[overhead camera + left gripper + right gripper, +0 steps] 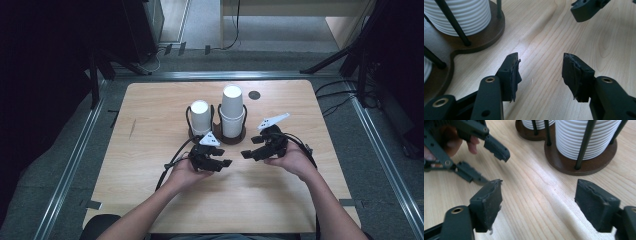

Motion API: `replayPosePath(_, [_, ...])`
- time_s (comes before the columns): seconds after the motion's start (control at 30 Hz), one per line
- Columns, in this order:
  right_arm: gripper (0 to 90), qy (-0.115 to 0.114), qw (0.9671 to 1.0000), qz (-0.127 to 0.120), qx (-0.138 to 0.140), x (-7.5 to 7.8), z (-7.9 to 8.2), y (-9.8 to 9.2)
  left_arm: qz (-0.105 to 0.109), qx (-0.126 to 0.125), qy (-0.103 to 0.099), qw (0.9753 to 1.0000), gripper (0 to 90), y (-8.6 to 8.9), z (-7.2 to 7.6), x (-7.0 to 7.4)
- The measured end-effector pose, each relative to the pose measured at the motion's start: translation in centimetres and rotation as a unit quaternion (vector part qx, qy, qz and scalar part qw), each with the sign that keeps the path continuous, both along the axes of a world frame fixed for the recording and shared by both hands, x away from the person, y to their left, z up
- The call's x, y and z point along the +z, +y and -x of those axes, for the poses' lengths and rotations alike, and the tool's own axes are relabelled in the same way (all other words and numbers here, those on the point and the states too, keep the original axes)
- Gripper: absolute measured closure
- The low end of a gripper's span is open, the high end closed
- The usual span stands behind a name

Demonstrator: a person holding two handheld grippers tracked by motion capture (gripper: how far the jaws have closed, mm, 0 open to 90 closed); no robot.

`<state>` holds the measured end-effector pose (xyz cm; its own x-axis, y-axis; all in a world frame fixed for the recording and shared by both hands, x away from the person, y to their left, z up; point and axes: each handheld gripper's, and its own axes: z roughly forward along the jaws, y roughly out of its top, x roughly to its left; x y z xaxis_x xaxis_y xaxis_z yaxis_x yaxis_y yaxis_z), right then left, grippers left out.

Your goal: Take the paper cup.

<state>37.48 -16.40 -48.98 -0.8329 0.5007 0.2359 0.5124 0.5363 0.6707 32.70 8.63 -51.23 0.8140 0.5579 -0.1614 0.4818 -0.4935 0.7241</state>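
Staging: both grippers hover low over the table (pixel 150 115), just in front of the cup holder (pixel 233 138); nothing picked yet.
Left gripper (pixel 223 164): jaws spread wide, empty; in its own view bare wood lies between the pads (pixel 514 75).
Right gripper (pixel 247 154): jaws wide too, empty; tips point toward the left gripper, close but apart.
Cups: tall stack (pixel 233 111) in the right ring of the holder, short stack (pixel 200 117) in the left ring; both upside down, ribbed walls, standing upright.
Holder: brown double base with thin black uprights (pixel 583 145) around each stack.
Likely step: take the top cup off a stack, probably the tall one, nearest the right gripper.
Approach: come in from above, between uprights, so the jaws don't snag a rod.
Grip: pinch the top cup's wall lightly; paper crushes easily.
Lift: straight up along the stack axis; tilting will drag the cup below.
Support: left gripper can pin the lower stack or base if cups stick together.
Risk: lifting two nested cups, or tipping the holder.
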Motion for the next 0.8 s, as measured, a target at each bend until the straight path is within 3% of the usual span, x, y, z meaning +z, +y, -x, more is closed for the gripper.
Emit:
replayPosePath(0.1, [34.4, -0.004, 0.9999, 0.003, 0.010, 0.4, 0.1, 0.1, 0.016, -0.006, 0.013, 0.9998, 51.6, 0.4, -0.2, -0.1])
replayPosePath(0.23, [44.6, -0.023, 0.9995, 0.006, 0.019, 1.0, 0.6, 0.1, 0.031, 0.006, 0.011, 0.9994, 54.8, 1.2, -0.3, -0.1])
replayPosePath(0.4, [46.3, -0.050, 0.9986, -0.009, 0.018, 1.3, 0.9, 0.1, 0.042, 0.014, 0.016, 0.9989, 55.4, 2.1, -0.7, 0.6])
replayPosePath(0.57, [53.0, -0.029, 0.9992, 0.017, 0.019, 1.1, 0.6, 0.6, 0.037, 0.010, -0.003, 0.9993, 58.2, 2.5, -0.8, 1.2])
replayPosePath(0.7, [49.8, -0.029, 0.9991, 0.001, 0.031, 1.1, 0.5, 0.9, 0.032, 0.014, -0.001, 0.9994, 59.4, 2.6, -1.1, 1.4])
replayPosePath(0.8, [48.2, -0.022, 0.9991, 0.002, 0.037, 0.9, 0.5, 0.9, 0.020, 0.009, -0.004, 0.9998, 62.6, 2.5, -1.1, 1.5])
